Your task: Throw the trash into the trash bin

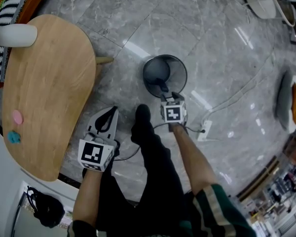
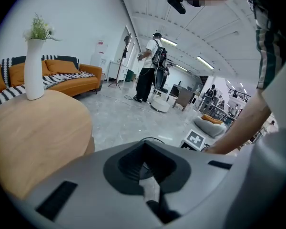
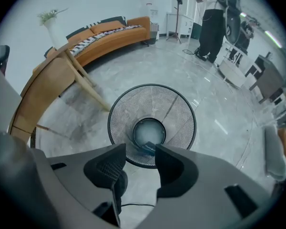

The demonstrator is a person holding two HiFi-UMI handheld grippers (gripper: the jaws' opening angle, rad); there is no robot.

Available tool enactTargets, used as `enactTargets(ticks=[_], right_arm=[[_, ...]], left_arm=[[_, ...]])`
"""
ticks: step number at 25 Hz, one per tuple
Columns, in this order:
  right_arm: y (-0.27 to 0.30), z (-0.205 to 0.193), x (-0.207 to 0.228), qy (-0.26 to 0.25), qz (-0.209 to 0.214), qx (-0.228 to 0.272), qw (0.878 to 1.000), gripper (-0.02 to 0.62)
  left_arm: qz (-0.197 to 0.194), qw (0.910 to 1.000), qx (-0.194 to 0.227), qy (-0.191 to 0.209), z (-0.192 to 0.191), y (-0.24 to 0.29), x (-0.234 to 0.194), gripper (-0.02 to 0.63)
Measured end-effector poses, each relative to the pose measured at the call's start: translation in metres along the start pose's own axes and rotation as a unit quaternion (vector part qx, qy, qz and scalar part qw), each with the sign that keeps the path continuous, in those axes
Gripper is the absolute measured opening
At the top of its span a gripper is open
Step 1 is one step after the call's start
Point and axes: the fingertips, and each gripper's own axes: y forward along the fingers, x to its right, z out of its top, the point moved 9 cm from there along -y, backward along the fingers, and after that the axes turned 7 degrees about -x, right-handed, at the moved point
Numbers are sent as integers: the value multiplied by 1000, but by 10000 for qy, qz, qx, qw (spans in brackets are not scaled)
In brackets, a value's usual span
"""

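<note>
My right gripper [image 3: 140, 152] hangs slack-jawed and empty over the black wire-mesh trash bin [image 3: 181, 104], a small blue scrap [image 3: 149, 148] at its bottom; I'd lift straight clear of the rim. My left gripper [image 1: 106, 118] is clenched on nothing. Beyond: oval wooden desk [image 1: 49, 93], grey marble floor [image 1: 227, 58], orange sofa [image 3: 119, 35].

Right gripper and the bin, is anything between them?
Nothing. The right gripper hangs open above the bin; the right gripper view looks straight between the jaws into it, with bare floor around.
</note>
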Motion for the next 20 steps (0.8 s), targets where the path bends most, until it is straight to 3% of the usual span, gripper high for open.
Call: enactTargets(ticks=[5,9,13,20], right_arm=[[-29,2,-12,105,-19,186,9998,168],[-57,12,-32,-245,-187,556,9980,66],[-85,30,-65,-577,-101,930,9939,3],[-144,66,-155,-1638,233,1751,9705,0]], left_arm=[[30,10000,56,-48,-4,-24,1,-3],[137,9990,197,-374,0,-50,-1,-2],[328,9979,328,-459,0,-80,-13,-3],[733,9944,596,-473,-7,-147,-45,-3]])
